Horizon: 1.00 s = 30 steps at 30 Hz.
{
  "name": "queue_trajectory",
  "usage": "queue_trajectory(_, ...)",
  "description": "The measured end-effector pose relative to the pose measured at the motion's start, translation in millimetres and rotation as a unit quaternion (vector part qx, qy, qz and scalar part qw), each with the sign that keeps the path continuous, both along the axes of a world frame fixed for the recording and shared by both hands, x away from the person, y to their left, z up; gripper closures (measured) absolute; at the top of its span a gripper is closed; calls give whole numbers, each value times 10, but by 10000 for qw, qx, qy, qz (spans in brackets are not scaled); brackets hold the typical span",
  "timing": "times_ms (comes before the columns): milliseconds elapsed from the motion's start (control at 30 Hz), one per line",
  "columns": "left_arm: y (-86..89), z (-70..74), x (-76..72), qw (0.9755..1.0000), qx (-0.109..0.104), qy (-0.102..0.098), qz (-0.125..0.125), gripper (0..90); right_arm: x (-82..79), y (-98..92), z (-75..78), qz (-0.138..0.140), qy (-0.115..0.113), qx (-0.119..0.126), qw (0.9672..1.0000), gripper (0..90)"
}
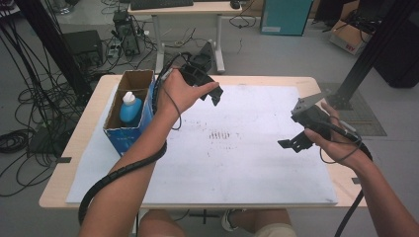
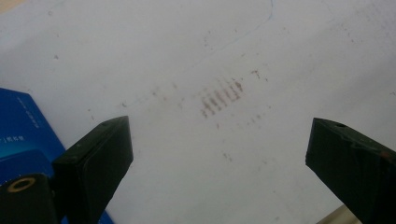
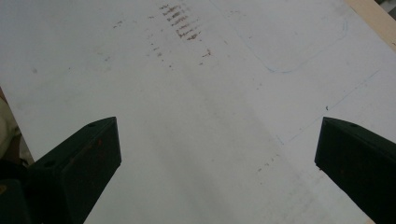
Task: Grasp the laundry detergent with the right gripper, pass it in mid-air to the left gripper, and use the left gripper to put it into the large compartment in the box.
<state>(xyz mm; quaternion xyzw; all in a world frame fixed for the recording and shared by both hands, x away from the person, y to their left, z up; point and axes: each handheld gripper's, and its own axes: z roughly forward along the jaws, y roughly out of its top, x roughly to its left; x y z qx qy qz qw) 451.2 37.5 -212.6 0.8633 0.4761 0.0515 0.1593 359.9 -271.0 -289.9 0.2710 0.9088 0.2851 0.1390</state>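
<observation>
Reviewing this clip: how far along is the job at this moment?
Nothing looks done: the blue bottle stands in the cardboard box at the table's left edge. Nothing is in hand; the left gripper and right gripper hover open above the stained white board. Any handling remains.

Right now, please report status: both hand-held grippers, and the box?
Left hand-held gripper open, empty, beside blue cardboard box. Right hand-held gripper open, empty. Blue plastic bottle upright in box. White sheet unobstructed.
</observation>
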Motion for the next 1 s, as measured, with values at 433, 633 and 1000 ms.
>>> queue_trajectory(433,-117,-61,29,9998,-135,-65,-104,77,50,38,30,121,-31,-144,9998,3)
queue_trajectory(633,-123,-46,34,9997,-182,-109,-123,77,64,55,32,151,-39,-216,9996,3)
queue_trajectory(1000,-106,-58,29,9996,-224,-130,-139,76,70,79,26,80,17,-211,9997,3)
